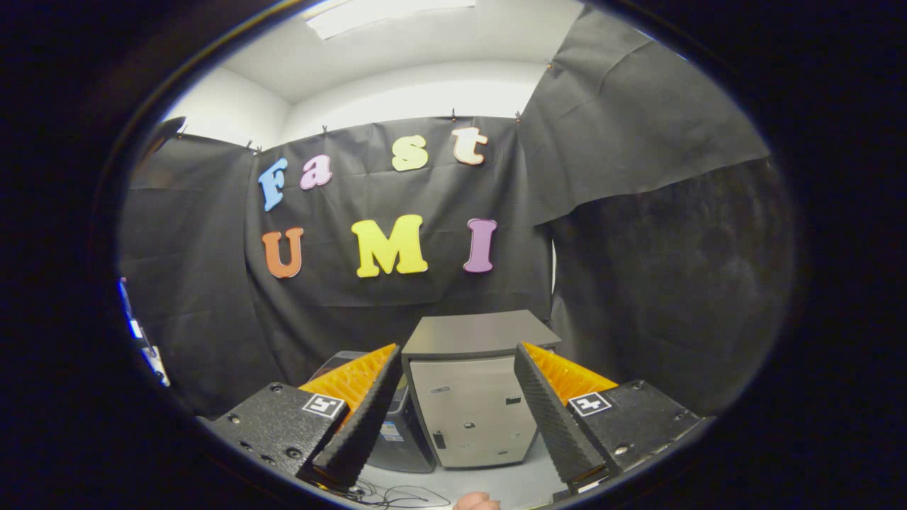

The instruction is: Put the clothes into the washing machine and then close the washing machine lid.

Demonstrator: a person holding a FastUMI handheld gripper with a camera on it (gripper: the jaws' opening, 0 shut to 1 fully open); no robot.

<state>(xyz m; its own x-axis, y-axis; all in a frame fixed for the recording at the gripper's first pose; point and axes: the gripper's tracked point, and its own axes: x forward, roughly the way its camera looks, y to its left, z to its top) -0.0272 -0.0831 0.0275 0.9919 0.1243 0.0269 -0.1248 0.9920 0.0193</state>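
In the gripper view the gripper is held level and looks across the booth, its two fingers spread wide apart with nothing between the pads; it has hold of nothing. Straight ahead, seen through the gap between the fingers and standing beyond their tips, is the washing machine, a small boxy unit with a pale grey panel facing the camera; that panel carries a few small dark fittings and marks, too small to make out; the washing machine lid is a dark grey slab that sits flat over the top and overhangs the body a little, so the machine is closed. Just beside the machine, partly hidden behind the left finger, stands a darker rounded appliance with a small label on its side; what it is cannot be told. Both stand on a light grey tabletop; thin dark cables lie looped on it near the base of the left finger; a bit of a person's hand shows at the near edge of the tabletop between the fingers. Black cloth hangs behind the machine as the booth's wall; above it a white wall and a ceiling light panel show.
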